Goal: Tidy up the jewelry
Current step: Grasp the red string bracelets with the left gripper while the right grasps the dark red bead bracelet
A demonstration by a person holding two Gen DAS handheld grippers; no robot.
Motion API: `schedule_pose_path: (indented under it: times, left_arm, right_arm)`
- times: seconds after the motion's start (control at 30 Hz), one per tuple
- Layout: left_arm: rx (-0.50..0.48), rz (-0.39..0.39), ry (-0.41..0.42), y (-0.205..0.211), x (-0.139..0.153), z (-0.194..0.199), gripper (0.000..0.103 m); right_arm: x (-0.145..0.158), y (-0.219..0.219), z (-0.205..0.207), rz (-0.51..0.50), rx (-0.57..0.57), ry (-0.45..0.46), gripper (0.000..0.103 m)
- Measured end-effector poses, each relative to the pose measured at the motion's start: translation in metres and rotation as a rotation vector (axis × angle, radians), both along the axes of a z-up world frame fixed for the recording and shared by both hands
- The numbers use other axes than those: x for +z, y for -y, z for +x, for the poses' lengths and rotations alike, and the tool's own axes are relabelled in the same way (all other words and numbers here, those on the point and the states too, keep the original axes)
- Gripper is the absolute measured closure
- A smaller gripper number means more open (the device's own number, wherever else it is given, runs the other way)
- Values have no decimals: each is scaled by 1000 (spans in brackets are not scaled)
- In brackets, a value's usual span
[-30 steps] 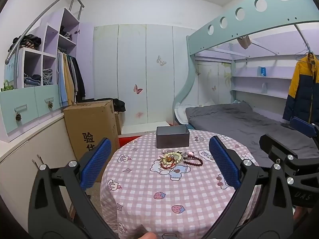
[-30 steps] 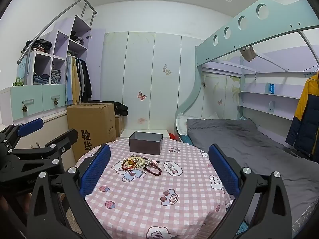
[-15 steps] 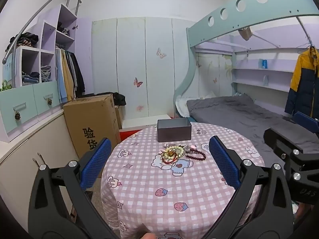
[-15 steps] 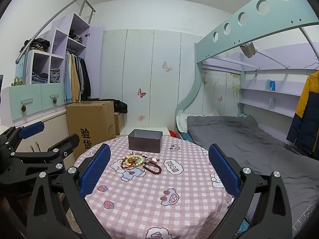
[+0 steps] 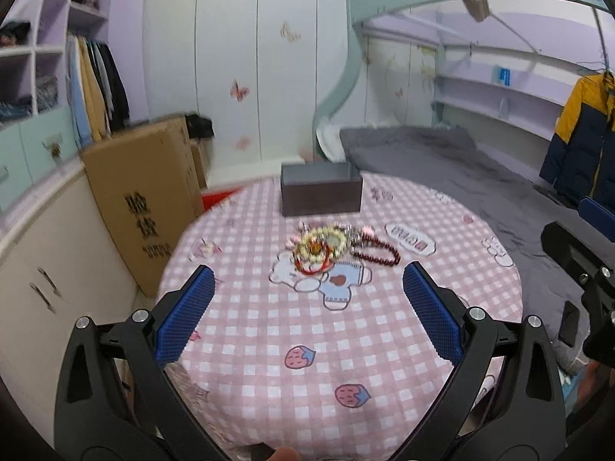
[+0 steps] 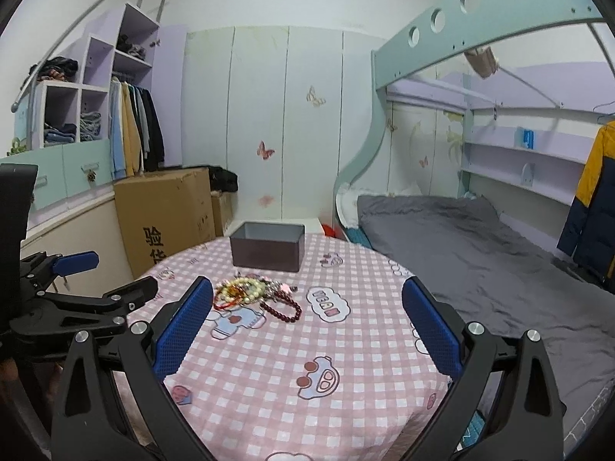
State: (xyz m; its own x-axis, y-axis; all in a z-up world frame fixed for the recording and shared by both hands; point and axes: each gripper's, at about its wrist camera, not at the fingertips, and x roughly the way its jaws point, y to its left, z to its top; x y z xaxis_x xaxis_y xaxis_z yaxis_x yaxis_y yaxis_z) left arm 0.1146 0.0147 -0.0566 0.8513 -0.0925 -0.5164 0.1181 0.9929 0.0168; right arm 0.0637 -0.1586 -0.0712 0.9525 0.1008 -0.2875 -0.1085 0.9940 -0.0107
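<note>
A tangle of bead bracelets lies near the middle of a round table with a pink checked cloth. A dark red bead string trails off its right side. Behind the pile stands an open dark grey box. My left gripper is open and empty, short of the pile. My right gripper is open and empty too, with the pile just past its left fingertip. The left gripper also shows at the left of the right wrist view.
A large cardboard box stands on the floor left of the table, against low cabinets. A bed with a grey cover runs along the right. The right gripper's body sits at the right of the left wrist view.
The left gripper has come forward and tipped down, so the bracelets and box look larger and its view is blurred. The right gripper has moved slightly closer to the table. Both stay open.
</note>
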Motion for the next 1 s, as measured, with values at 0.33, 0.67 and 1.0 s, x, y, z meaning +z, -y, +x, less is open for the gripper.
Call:
schedule_pose_path:
  times: [0.33,0.67,1.0]
  left_arm:
    - [64,-43,-219,-34,-42,98,7]
    - [61,-104,-436,-44,-81,179,7]
    - [55,34,-549,-28,-106,204,6]
  right_arm:
    - [-26,17,72,6,25,-176,8]
    - [-55,12,152,0,113,-371,8]
    - [-72,1,190,-38,195,-470,8]
